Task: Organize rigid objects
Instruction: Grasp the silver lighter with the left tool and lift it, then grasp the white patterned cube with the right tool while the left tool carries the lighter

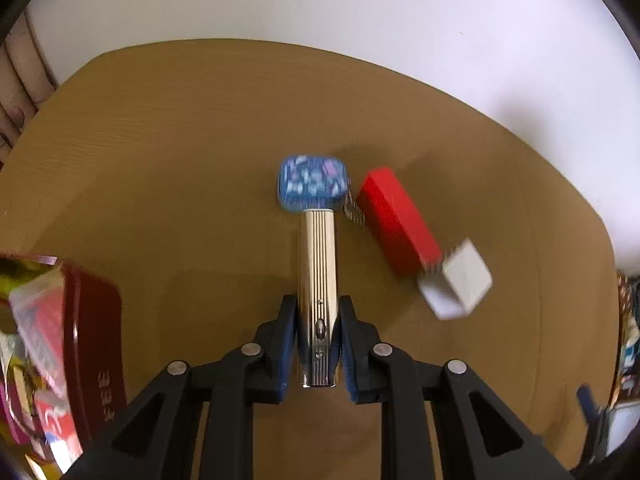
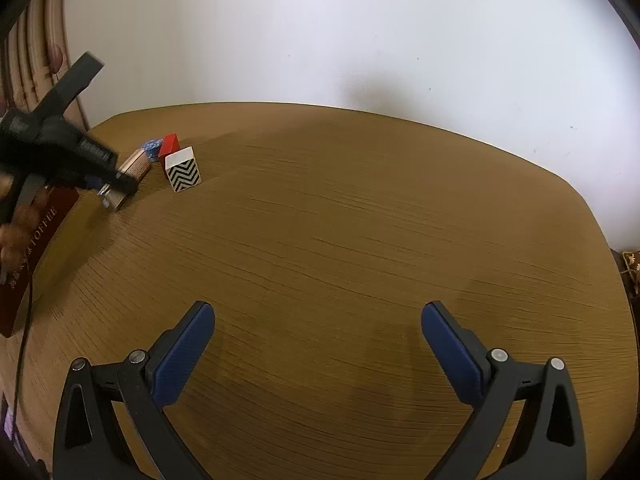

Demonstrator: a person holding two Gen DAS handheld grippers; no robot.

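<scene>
The left gripper (image 1: 318,344) clamps a ribbed, pale gold metal bar (image 1: 317,272) lying near the brown wooden table's (image 2: 360,220) far left corner, beside a red block (image 1: 394,222). The right gripper (image 2: 318,354) hangs open over bare tabletop.
</scene>
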